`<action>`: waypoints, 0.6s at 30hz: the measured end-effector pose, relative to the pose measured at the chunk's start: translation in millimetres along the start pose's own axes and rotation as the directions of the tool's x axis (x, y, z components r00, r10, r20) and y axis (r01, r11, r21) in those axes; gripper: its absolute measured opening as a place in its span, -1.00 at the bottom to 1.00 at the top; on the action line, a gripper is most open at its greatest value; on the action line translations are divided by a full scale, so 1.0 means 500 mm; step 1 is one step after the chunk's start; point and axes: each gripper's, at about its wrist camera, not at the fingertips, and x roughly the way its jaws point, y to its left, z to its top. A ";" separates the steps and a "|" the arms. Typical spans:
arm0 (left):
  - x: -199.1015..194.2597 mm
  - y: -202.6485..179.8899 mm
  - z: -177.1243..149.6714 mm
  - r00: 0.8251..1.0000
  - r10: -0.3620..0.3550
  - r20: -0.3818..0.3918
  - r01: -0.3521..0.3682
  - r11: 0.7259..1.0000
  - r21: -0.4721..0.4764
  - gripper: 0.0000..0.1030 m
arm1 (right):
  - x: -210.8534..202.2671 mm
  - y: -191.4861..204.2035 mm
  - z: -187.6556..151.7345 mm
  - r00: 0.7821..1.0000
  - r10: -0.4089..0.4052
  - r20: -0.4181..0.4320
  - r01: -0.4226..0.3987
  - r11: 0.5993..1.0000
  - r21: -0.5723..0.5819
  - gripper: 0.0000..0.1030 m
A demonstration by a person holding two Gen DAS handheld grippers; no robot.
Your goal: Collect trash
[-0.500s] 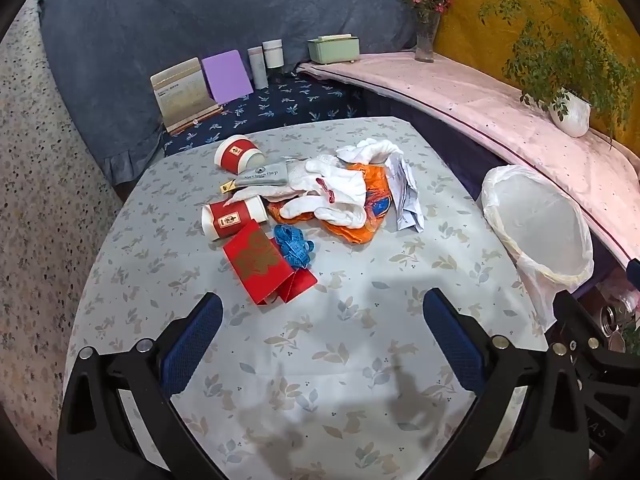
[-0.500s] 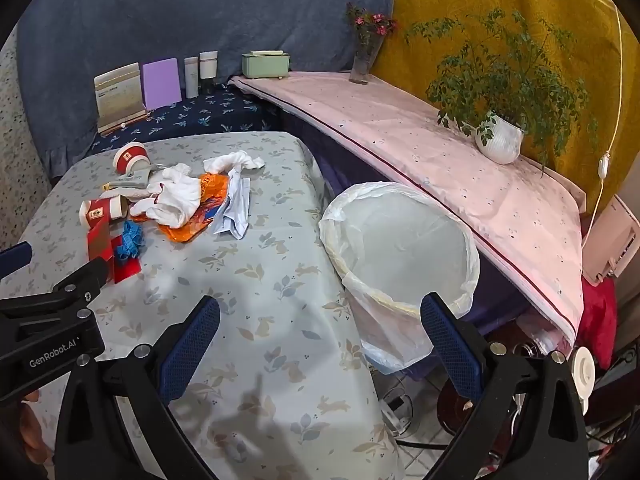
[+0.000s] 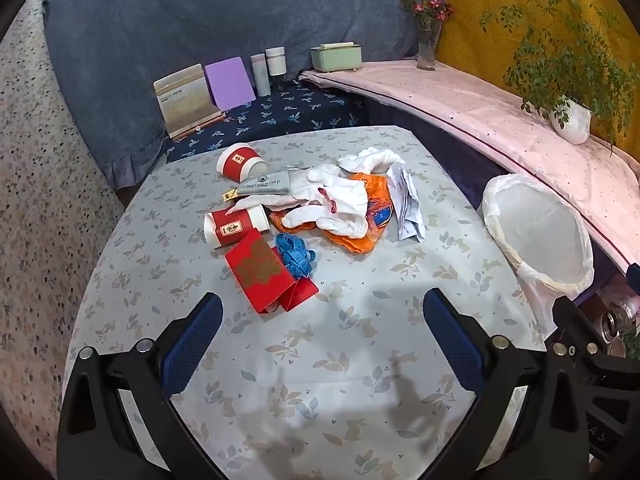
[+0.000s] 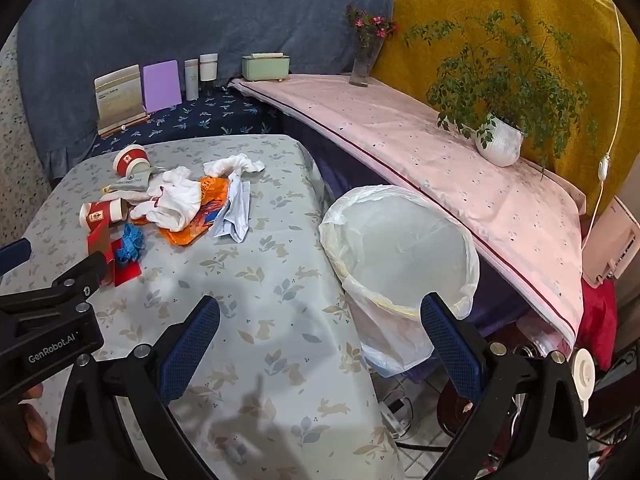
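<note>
Fingers, left gripper: wide, empty, facing the trash pile mid-counter; nearer hand. Fingers, right gripper: wide, empty, facing the bin off the counter's right edge.

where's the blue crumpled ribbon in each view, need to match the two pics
Left wrist: blue crumpled ribbon sits centre-left, just right of the flat red envelope.
Right wrist: it lies far left, near the picture's edge.
Shared landmark: the white-lined round trash bin beside the table.
</note>
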 end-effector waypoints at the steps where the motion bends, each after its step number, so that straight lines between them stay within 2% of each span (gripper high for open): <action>1: 0.001 -0.001 0.000 1.000 0.000 0.001 0.000 1.000 0.001 0.86 | 0.000 0.000 0.001 1.000 -0.001 0.000 0.001 1.000 0.000 0.87; 18: 0.008 -0.002 -0.001 1.000 -0.019 -0.022 0.019 1.000 0.002 0.86 | 0.004 0.001 0.003 1.000 -0.010 0.004 0.010 1.000 0.002 0.87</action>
